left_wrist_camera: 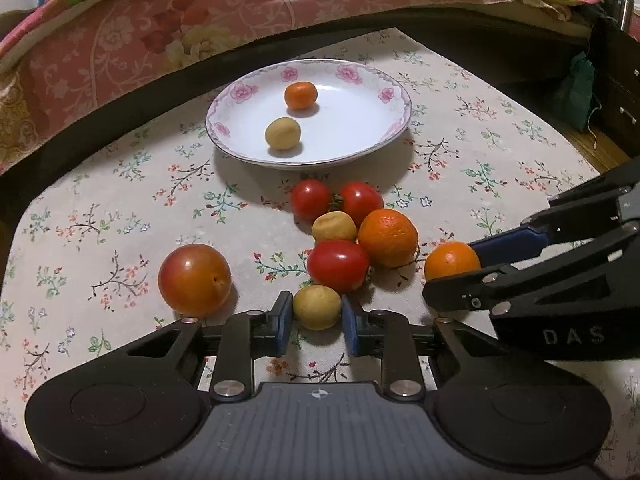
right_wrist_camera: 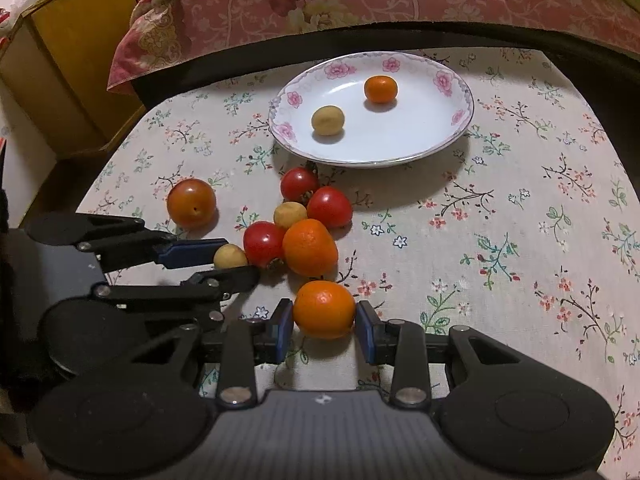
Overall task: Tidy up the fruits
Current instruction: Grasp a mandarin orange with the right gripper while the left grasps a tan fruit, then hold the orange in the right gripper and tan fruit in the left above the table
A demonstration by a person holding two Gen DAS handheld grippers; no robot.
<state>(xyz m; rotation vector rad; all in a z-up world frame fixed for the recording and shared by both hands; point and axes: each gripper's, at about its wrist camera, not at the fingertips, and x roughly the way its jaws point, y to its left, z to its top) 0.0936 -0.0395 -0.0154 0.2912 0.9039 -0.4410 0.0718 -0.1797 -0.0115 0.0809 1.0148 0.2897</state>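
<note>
On the floral worktop [left_wrist_camera: 120, 208], left gripper [left_wrist_camera: 316, 316] pinches a yellow fruit [left_wrist_camera: 317, 306], right gripper [right_wrist_camera: 324, 322] an orange [right_wrist_camera: 324, 309], both presumably bound for the plate [left_wrist_camera: 360, 148], which already holds one of each.

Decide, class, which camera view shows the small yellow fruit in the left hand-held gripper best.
The left wrist view: the small yellow fruit sits front and centre, whole, between the left hand-held gripper's blue pads. The right wrist view shows it from the side, partly hidden behind a finger.
</note>
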